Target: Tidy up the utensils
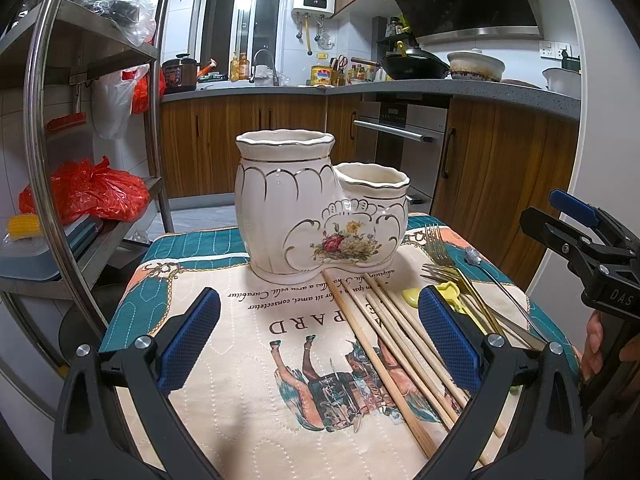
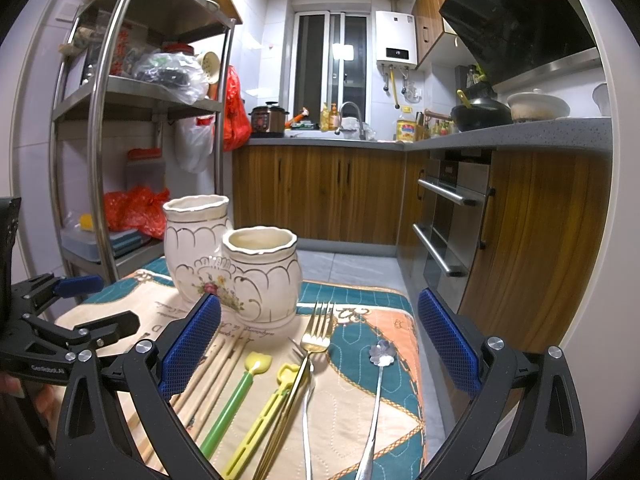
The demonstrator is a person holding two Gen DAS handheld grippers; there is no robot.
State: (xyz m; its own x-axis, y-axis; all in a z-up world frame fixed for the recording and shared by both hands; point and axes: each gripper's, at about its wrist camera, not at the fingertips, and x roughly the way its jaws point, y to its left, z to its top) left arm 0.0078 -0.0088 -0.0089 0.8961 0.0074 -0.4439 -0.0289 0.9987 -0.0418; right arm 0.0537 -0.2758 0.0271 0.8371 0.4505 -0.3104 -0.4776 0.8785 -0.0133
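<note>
At the far left a steel shelf rack (image 2: pixel 120 128) stands close beside the quilted mat (image 1: pixel 248 320), its curved post crowding the mat's left edge. The left gripper (image 1: pixel 320 340) hovers low over the near left of the mat with its blue pads spread wide, gripping nothing; bare mat lies between them. Just beyond it, the white ceramic utensil holder (image 1: pixel 316 204) stands upright toward the mat's far edge, a tall pot joined to a shorter one on the right, both empty. To the right of that open patch, wooden chopsticks (image 1: pixel 384 348) lie in a loose bundle running near to far, their far tips close to the holder's base. Next come a green-handled spoon (image 2: pixel 232 400) and a yellow-handled tool (image 2: pixel 260 420), then a gold fork (image 2: pixel 316 328) lying over a silver fork (image 2: pixel 306 412). A flower-ended spoon (image 2: pixel 378 384) lies apart, nearest the mat's right edge. The right gripper (image 2: pixel 320 344) hangs above these utensils, spread wide and empty. Past the right edge the floor drops away to the oven (image 2: pixel 452 216) and cabinets.
</note>
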